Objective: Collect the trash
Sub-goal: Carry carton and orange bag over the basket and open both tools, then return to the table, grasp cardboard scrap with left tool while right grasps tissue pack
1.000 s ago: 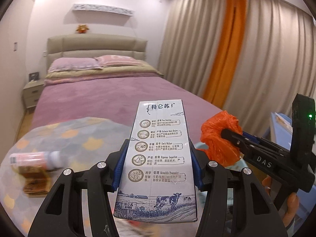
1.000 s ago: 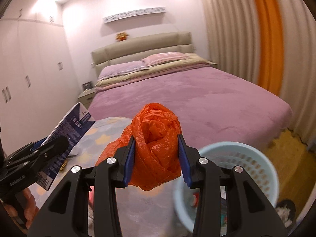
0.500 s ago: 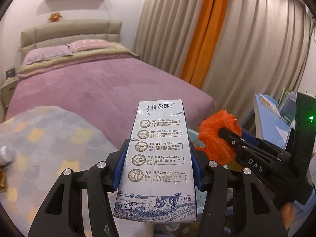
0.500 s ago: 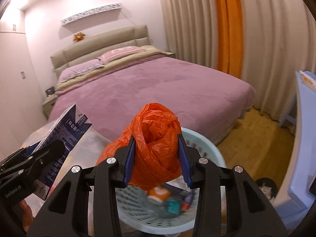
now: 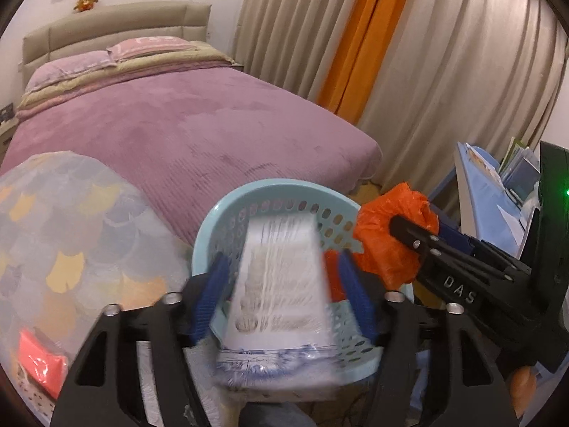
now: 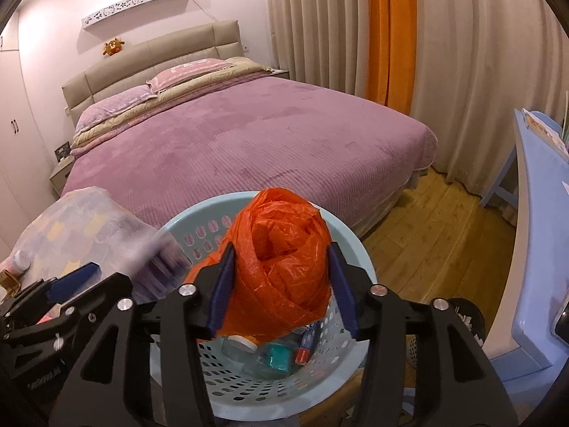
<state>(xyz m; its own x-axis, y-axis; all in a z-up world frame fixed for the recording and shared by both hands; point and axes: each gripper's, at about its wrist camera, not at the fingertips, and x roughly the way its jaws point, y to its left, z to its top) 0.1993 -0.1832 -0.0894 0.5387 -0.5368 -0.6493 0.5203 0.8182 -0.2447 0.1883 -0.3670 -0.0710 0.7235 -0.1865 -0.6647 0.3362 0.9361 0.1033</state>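
A light blue perforated basket (image 5: pixel 249 199) (image 6: pixel 359 249) stands below both grippers, with several trash items (image 6: pixel 277 354) inside. My left gripper (image 5: pixel 281 291) is open, its blue pads spread. The white milk carton (image 5: pixel 281 284) sits blurred between them, loose and dropping over the basket; it shows as a blurred streak in the right wrist view (image 6: pixel 156 259). My right gripper (image 6: pixel 281 284) is shut on a crumpled orange plastic bag (image 6: pixel 281 267), held over the basket. That bag also shows at right in the left wrist view (image 5: pixel 387 242).
A purple bed (image 6: pixel 249 142) fills the room behind. A patterned blanket (image 5: pixel 64 242) lies at left, with a red packet (image 5: pixel 39 363) and a small bottle (image 6: pixel 19 261) on it. A blue desk (image 6: pixel 533 213) stands at right, over wooden floor (image 6: pixel 437 231).
Both grippers swung right and came over the basket. My left gripper opened and the milk carton slipped free, now blurred and falling. The right gripper still holds the orange bag.
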